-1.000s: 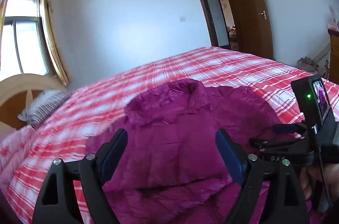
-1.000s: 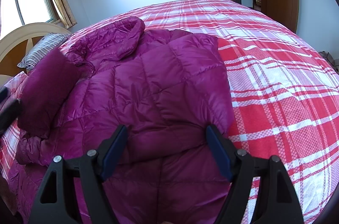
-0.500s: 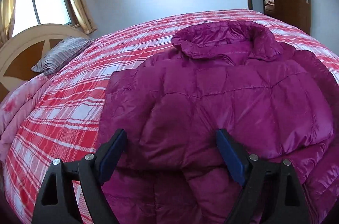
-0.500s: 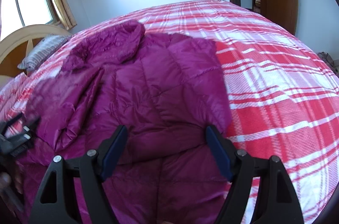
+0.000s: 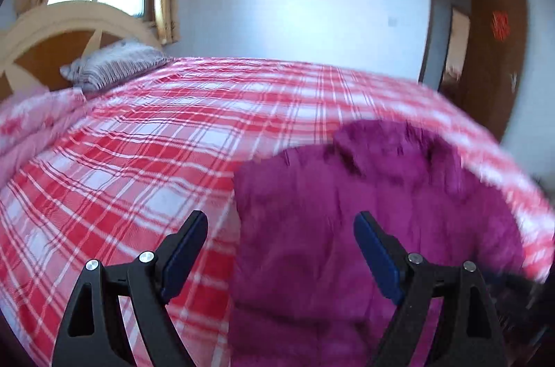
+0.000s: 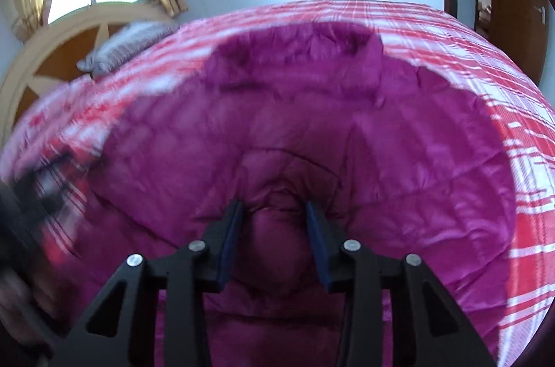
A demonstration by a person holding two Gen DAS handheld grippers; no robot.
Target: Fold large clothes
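The right gripper (image 6: 273,211) was down on the magenta puffer jacket (image 6: 312,131), and its jaws were drawn in narrow with a puffy ridge of the quilted fabric pinched between the blue pads (image 6: 230,228). The cloth bunched and creased right at the tips, with seams radiating away from the pinch. Ahead of those jaws the jacket spread wide across the red plaid bed (image 6: 468,54), and its collar (image 6: 295,51) lay at the far end of the garment, straight beyond the fingertips. Off to the left of the right jaws a dark blurred shape showed at the frame edge, too smeared to name. Over on the other side, the left gripper (image 5: 280,233) hung above the bed with its jaws spread wide and nothing between them. The jacket (image 5: 364,228) sat ahead and to the right of that gap, its left edge running roughly up the middle between the two fingers, so the left finger was over bare plaid bed (image 5: 121,176) and the right finger was over magenta fabric. The collar (image 5: 392,145) was again at the far end, beyond the right finger. Far ahead and to the left of the left jaws a striped pillow (image 5: 114,63) rested against the wooden headboard (image 5: 55,30). The left view was motion-blurred throughout, and finer detail of the jacket could not be made out.
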